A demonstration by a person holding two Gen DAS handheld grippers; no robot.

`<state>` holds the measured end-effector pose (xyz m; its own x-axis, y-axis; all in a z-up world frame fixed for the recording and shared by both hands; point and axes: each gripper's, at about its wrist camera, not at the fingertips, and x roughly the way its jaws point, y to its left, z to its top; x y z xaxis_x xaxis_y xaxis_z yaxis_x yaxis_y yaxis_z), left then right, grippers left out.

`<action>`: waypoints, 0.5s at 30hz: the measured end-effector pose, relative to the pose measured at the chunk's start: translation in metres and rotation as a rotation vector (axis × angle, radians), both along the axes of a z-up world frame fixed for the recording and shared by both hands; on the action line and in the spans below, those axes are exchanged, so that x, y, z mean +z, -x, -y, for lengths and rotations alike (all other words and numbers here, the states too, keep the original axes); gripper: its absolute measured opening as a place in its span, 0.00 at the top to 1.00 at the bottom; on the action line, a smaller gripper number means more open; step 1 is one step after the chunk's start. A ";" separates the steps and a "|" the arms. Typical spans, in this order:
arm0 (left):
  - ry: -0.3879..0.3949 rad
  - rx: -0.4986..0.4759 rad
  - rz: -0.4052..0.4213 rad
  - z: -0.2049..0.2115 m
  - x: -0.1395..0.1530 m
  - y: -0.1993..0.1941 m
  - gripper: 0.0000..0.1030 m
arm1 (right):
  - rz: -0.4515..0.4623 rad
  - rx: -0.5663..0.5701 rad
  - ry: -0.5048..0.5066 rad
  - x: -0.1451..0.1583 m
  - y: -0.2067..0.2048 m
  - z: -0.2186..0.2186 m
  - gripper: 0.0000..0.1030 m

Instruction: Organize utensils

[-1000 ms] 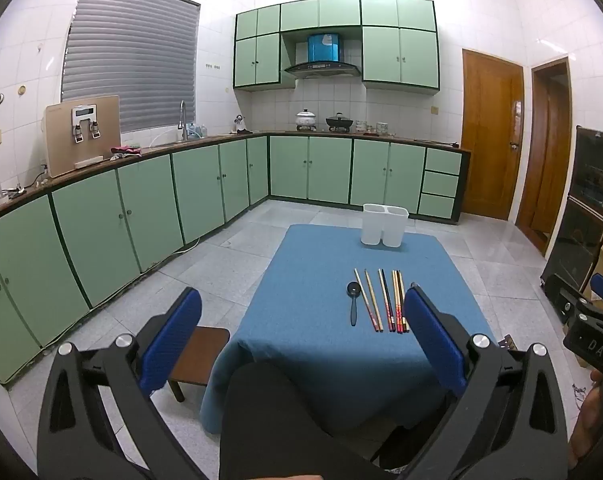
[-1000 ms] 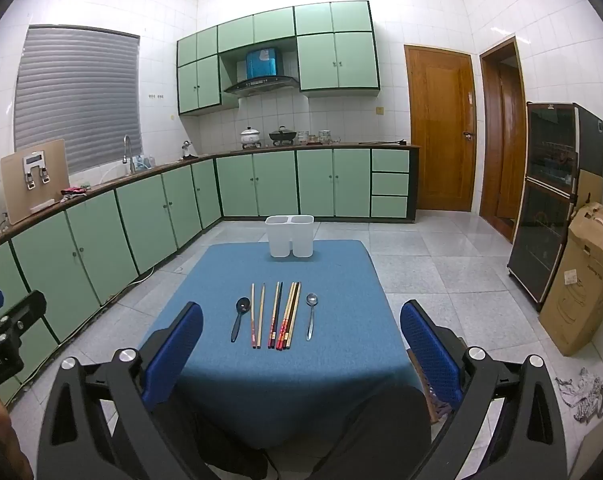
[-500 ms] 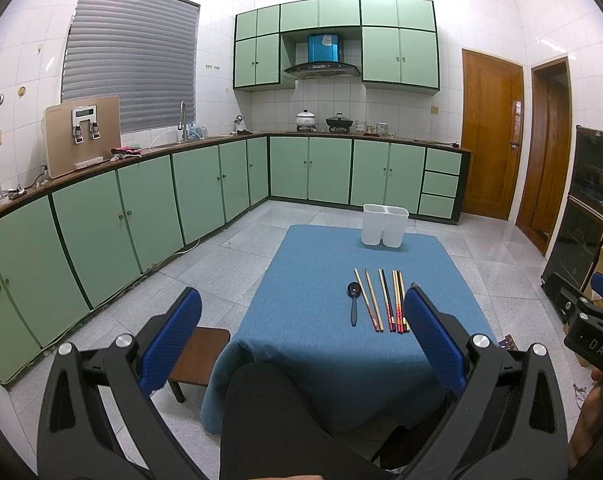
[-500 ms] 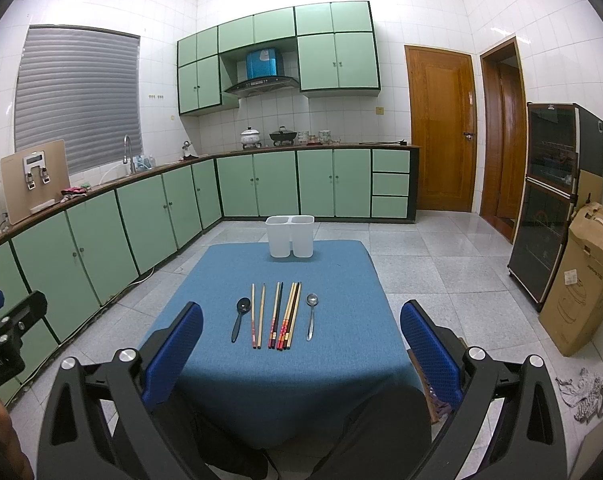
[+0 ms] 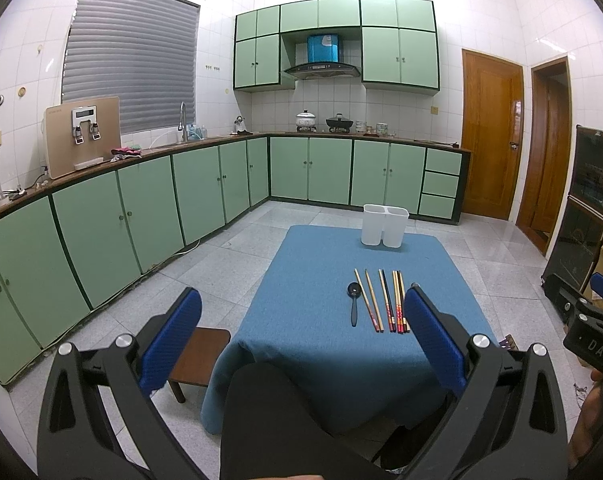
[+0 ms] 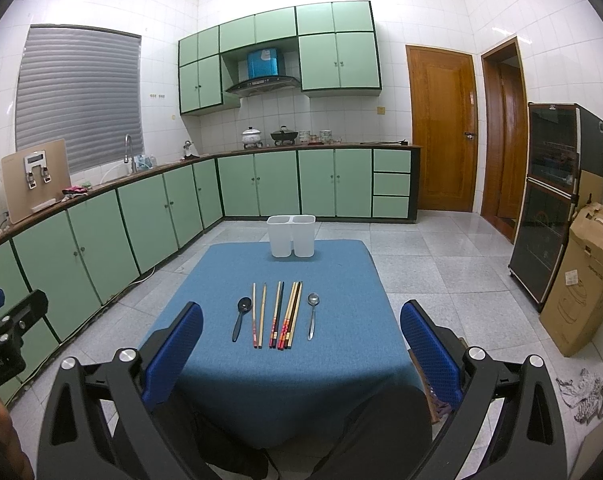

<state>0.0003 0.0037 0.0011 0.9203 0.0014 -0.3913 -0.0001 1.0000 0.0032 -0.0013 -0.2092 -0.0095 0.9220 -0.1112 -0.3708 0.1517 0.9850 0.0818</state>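
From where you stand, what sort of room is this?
A home kitchen, most likely: green cabinets under a long counter, a range hood above pots, and a sink faucet by the window.

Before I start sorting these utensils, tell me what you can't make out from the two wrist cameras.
- Metal spoon: in the left wrist view, the left tool's right finger hides all but its tip.
- White holder: the inside of both compartments is below the rim line in both views, so contents unknown.
- Chopsticks: the rightmost ones overlap, too tight to count.
- Table legs: hidden by the blue cloth.
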 end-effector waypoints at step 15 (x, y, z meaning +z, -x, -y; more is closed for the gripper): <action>-0.001 -0.001 0.000 0.001 0.001 0.001 0.05 | 0.000 0.001 -0.002 0.002 -0.001 0.002 0.06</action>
<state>-0.0005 0.0027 0.0023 0.9204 0.0009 -0.3909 0.0007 1.0000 0.0040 -0.0002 -0.2112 -0.0071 0.9223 -0.1092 -0.3708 0.1503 0.9851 0.0837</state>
